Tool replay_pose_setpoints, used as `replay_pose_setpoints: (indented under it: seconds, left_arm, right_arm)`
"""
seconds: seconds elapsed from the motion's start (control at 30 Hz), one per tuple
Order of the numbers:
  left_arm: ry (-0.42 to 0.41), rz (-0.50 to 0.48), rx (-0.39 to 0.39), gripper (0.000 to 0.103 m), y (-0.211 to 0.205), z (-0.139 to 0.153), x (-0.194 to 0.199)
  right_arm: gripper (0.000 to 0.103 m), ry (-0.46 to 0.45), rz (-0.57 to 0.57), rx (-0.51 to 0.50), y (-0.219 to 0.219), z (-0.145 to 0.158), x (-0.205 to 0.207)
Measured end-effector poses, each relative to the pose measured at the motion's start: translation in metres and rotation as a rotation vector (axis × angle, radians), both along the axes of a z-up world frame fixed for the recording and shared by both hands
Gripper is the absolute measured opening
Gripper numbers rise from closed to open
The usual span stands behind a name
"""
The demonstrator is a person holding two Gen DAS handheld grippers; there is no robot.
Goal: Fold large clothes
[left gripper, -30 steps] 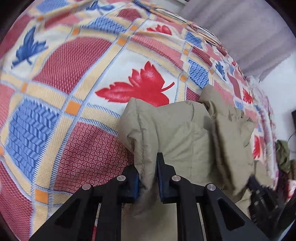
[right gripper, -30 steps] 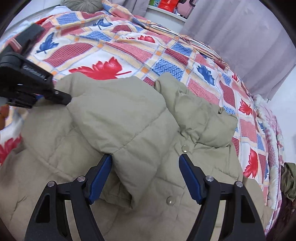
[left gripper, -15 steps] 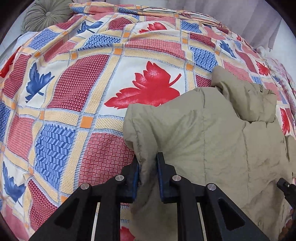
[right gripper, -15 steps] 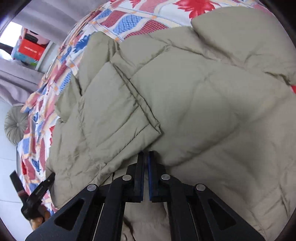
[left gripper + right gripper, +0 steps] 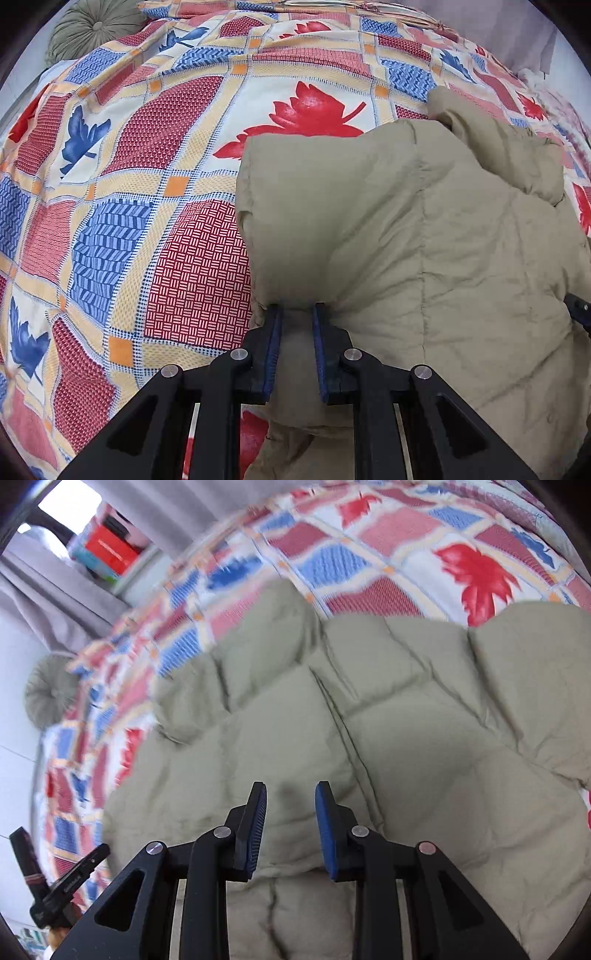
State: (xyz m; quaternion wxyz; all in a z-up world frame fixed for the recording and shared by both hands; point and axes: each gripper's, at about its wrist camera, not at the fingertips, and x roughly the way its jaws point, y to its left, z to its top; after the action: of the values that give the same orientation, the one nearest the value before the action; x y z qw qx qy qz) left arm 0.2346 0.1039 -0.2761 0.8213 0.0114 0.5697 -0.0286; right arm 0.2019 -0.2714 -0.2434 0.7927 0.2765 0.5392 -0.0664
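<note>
A khaki padded jacket point(image 5: 424, 240) lies spread on a bed with a patchwork leaf-print cover point(image 5: 147, 147). My left gripper point(image 5: 295, 314) is shut on a bunched fold at the jacket's left edge, and the cloth fills the gap between the blue pads. In the right wrist view the jacket point(image 5: 406, 757) fills the middle. My right gripper point(image 5: 290, 794) hovers over its quilted panels with the jaws opening and nothing pinched between the pads. The left gripper point(image 5: 70, 882) shows at the lower left edge there.
A round green cushion point(image 5: 92, 29) sits at the head of the bed. Grey curtains point(image 5: 55, 590) and a shelf with a red box point(image 5: 110, 550) stand beyond the bed. Bare bed cover point(image 5: 388, 528) stretches past the jacket.
The right gripper let go of the raised fold, swung across the jacket while rolling, closed, and now stands partly apart. The left gripper kept its grip and dipped a little with the fold.
</note>
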Motion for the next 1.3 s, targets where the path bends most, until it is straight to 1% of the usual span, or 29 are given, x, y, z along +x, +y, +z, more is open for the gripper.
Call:
replay_pose_setpoints:
  seconds: [0.03,0.07,0.1,0.17,0.23,0.27,0.33,0.37,0.43,0.47,0.6,0.63,0.67,0.73,0.8,0.83,0.87,0.9,0.93,0.97,1.0,1.03,1.07,1.1,1.13,1.2,1.3]
  left_arm:
    - [-0.008,-0.001,0.008,0.019,0.0,-0.002,0.001]
    - [-0.008,-0.003,0.015,0.019,-0.001,-0.002,0.002]
    - [-0.004,-0.006,0.024,0.019,-0.002,-0.001,0.004]
    - [0.008,-0.009,0.044,0.019,-0.003,0.003,0.004]
    - [0.009,0.0,0.047,0.019,-0.004,0.013,0.001]
    - [0.006,0.001,0.04,0.019,-0.005,0.019,-0.002]
    - [-0.001,-0.011,0.023,0.019,-0.008,0.032,-0.01]
    - [-0.007,-0.019,0.022,0.019,-0.012,0.038,-0.015]
    - [-0.019,-0.034,0.019,0.019,-0.021,0.05,-0.026]
    - [-0.024,-0.043,0.011,0.019,-0.027,0.056,-0.033]
    - [-0.022,-0.064,-0.017,0.019,-0.05,0.071,-0.057]
    - [-0.018,-0.072,-0.027,0.019,-0.057,0.073,-0.063]
    - [-0.015,-0.08,-0.034,0.019,-0.065,0.075,-0.069]
    - [-0.011,-0.103,-0.048,0.019,-0.08,0.079,-0.079]
    - [-0.006,-0.123,-0.061,0.019,-0.095,0.081,-0.087]
    - [0.004,-0.139,-0.064,0.031,-0.104,0.08,-0.09]
    - [0.015,-0.147,-0.06,0.085,-0.112,0.079,-0.093]
    - [0.022,-0.143,-0.05,0.103,-0.119,0.078,-0.097]
    - [-0.005,-0.131,-0.047,0.102,-0.126,0.081,-0.103]
    - [-0.019,-0.146,-0.048,0.102,-0.133,0.083,-0.107]
    - [-0.02,-0.171,-0.042,0.102,-0.142,0.083,-0.109]
    - [-0.027,-0.182,-0.025,0.102,-0.153,0.084,-0.113]
    - [-0.031,-0.182,-0.024,0.102,-0.159,0.084,-0.114]
    - [-0.027,-0.179,-0.035,0.102,-0.164,0.086,-0.115]
    - [-0.015,-0.171,-0.051,0.102,-0.171,0.085,-0.114]
    - [0.008,-0.158,-0.071,0.102,-0.183,0.084,-0.111]
    - [0.041,-0.143,-0.08,0.102,-0.204,0.079,-0.107]
  right_arm:
    - [0.021,0.046,-0.011,0.012,0.0,-0.013,-0.005]
    - [0.017,0.057,-0.018,0.021,0.0,-0.02,-0.012]
    - [0.014,0.05,-0.016,0.025,0.0,-0.023,-0.019]
    - [0.013,0.029,0.019,0.005,0.002,-0.021,-0.025]
    - [0.013,0.029,0.035,0.003,0.002,-0.017,-0.025]
    - [0.018,0.027,0.027,0.019,-0.001,-0.013,-0.026]
    - [0.019,0.008,0.011,0.051,-0.006,-0.003,-0.032]
    - [0.021,0.001,0.014,0.064,-0.007,0.002,-0.036]
    - [0.04,-0.005,0.024,0.078,-0.008,0.011,-0.047]
    - [0.046,-0.005,0.03,0.083,-0.009,0.015,-0.054]
    - [0.047,0.012,0.033,0.108,-0.014,0.024,-0.08]
    - [0.05,0.022,0.025,0.12,-0.017,0.025,-0.087]
    - [0.056,0.03,0.018,0.128,-0.019,0.026,-0.094]
    - [0.059,0.038,0.001,0.14,-0.025,0.028,-0.108]
    - [0.059,0.045,-0.015,0.144,-0.033,0.031,-0.121]
    - [0.062,0.049,-0.027,0.144,-0.038,0.032,-0.128]
    - [0.066,0.05,-0.037,0.148,-0.043,0.033,-0.133]
    - [0.067,0.049,-0.048,0.153,-0.048,0.034,-0.139]
    - [0.068,0.048,-0.057,0.155,-0.054,0.035,-0.144]
    - [0.068,0.05,-0.065,0.152,-0.059,0.037,-0.148]
    - [0.068,0.051,-0.071,0.15,-0.064,0.038,-0.152]
    - [0.069,0.05,-0.076,0.151,-0.071,0.04,-0.156]
    - [0.07,0.048,-0.08,0.152,-0.077,0.041,-0.16]
    - [0.072,0.048,-0.084,0.151,-0.083,0.042,-0.163]
    - [0.077,0.045,-0.09,0.149,-0.091,0.043,-0.167]
    - [0.078,0.039,-0.106,0.141,-0.107,0.045,-0.175]
    - [0.079,0.025,-0.143,0.128,-0.137,0.048,-0.186]
